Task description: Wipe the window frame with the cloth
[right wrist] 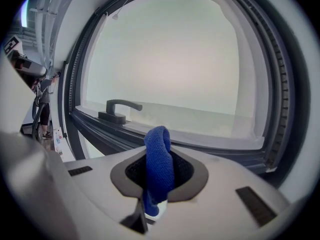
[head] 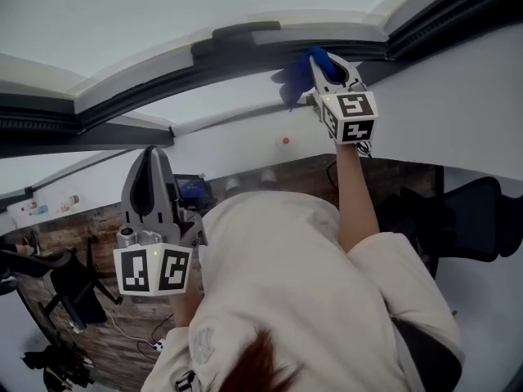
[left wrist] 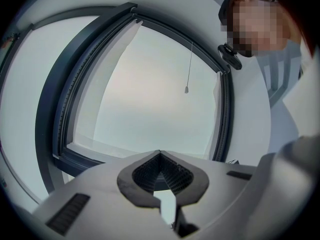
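Cloth (right wrist: 159,151) stands long-axis upright in my right claw (right wrist: 160,160), clamped, its folded end pointing at the window frame (head: 245,59), upper centre; its tail is hidden. My left claw (left wrist: 161,156) is closed, empty.

Nothing here can actually be read. The white cube with black square markers (head: 153,269) on the left gripper (head: 150,155), at the lower left of the head view, and the matching marker cube (head: 353,117) on the right gripper (head: 319,60), at the upper right, carry only blocky black-and-white patterns, no letters or numbers. The small coloured stickers (head: 33,209) on the white wall panel (head: 98,182) at the far left edge are too small to make out, as is the black-and-white tag (right wrist: 11,44) at the upper left of the right gripper view.
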Available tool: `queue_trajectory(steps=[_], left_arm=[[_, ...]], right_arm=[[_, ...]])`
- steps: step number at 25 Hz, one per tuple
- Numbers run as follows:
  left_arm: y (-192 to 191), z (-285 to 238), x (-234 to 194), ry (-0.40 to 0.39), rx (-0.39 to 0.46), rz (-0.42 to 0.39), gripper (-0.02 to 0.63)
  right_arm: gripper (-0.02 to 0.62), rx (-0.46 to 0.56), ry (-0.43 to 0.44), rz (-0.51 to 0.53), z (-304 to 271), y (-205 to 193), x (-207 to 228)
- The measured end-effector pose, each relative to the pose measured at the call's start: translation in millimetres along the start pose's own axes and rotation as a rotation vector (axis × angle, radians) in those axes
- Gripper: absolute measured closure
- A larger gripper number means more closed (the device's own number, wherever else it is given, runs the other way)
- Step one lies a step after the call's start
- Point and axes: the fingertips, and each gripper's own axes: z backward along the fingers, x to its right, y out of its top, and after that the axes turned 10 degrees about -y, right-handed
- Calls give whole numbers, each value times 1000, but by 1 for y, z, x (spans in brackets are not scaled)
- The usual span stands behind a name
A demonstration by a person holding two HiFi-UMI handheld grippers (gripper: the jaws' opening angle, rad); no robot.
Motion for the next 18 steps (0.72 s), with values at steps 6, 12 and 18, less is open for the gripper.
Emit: queue_trajectory(steps=[6, 12, 18], left_arm=[[-2, -5, 10, -6, 3, -3, 601], [-5, -6, 18, -1, 3, -3, 601], [-9, -8, 25, 11, 5, 1, 601]], right_arm=[[541, -3, -31, -14, 2, -5, 23], [541, -9, -65, -17, 5, -10, 46], [541, -17, -119, -35, 8, -18, 80]])
